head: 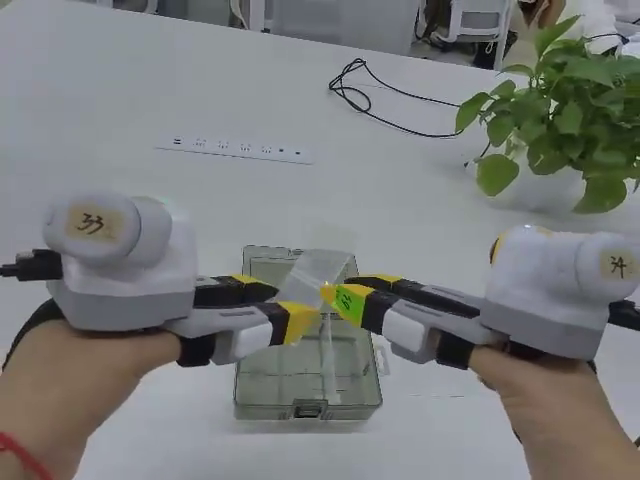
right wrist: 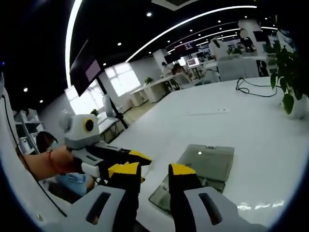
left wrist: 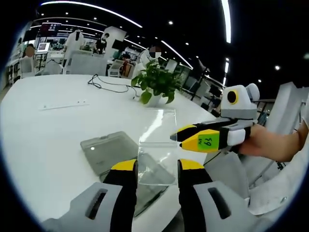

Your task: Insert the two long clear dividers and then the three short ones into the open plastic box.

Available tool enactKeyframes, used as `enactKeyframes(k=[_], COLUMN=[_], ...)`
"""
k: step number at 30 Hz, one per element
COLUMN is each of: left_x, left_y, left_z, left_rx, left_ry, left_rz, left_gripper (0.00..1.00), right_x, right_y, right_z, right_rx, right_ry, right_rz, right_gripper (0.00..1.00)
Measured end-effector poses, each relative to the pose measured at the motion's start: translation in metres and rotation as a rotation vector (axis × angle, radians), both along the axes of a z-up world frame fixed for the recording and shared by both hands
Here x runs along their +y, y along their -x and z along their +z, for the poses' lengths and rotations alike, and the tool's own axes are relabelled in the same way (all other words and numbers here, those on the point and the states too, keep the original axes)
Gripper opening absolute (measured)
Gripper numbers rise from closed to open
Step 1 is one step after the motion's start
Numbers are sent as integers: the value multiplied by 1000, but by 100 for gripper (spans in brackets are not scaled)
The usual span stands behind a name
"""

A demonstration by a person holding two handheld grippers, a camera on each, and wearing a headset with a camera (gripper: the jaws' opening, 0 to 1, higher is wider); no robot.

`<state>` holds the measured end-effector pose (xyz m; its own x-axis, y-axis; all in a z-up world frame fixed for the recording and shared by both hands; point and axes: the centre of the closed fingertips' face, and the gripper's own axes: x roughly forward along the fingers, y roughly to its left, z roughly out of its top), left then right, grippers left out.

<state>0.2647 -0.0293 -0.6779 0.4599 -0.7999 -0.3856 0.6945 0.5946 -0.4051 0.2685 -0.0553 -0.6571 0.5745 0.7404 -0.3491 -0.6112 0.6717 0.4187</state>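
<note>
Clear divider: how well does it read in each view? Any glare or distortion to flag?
Head view: the clear divider nearly vanishes against the pale table, with only faint edges; the light is soft and shadows are weak. Left gripper view: its outline reads better over the box; strong fisheye bends the ceiling lights. Right gripper view: a bright glare spot sits on the box, and the background is curved.

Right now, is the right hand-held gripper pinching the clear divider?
Yes, the right hand-held gripper is shut on the edge of the clear divider, over the box.
</note>
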Motion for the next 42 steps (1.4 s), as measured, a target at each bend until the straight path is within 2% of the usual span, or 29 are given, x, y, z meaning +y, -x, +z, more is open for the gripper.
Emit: enactKeyframes(k=[4,7,8,9,10,11,12,13,14,15,16,18,22,27,34,42], left_x=[-3,-4,-4,-1,0,0,-4,-6,-6,-4,-7,-8,-10,-7,11,34], left_y=[1,1,0,-1,-2,-2,-2,-1,1,3,3,3,5,6,8,14], left_z=[1,2,2,1,-1,-1,4,6,4,-1,0,1,1,1,-4,-18], left_rx=[-1,-2,-8,-16,-17,-17,8,15,6,4,-13,4,0,-25,-52,-98], left_ry=[7,14,15,0,-2,1,61,73,51,9,16,34,29,18,-3,-58], left_rz=[-5,-6,-10,0,7,7,22,21,2,-8,-11,-12,-26,-44,-46,-87], left_gripper=[31,31,25,18,15,18,24,28,28,28,28,31,33,36,44,56], right_x=[3,5,4,5,5,3,4,5,6,6,5,5,4,7,8,10], right_y=[-1,0,-1,-2,-1,-1,-1,-1,0,0,0,-1,-3,-4,-10,-16], right_z=[-4,-5,-6,-3,-3,-5,-5,-5,-5,-5,-5,-5,-5,-4,-3,-12], right_rx=[30,56,72,83,91,99,92,95,99,101,101,103,108,113,116,187], right_ry=[-12,-25,-31,-61,-57,-45,-43,-46,-43,-39,-38,-37,-30,-23,5,64], right_rz=[-13,-18,-40,-62,-59,-70,-71,-67,-63,-62,-63,-66,-67,-62,-70,-107], right_gripper=[20,9,8,7,7,6,6,6,6,6,6,6,6,6,6,6])
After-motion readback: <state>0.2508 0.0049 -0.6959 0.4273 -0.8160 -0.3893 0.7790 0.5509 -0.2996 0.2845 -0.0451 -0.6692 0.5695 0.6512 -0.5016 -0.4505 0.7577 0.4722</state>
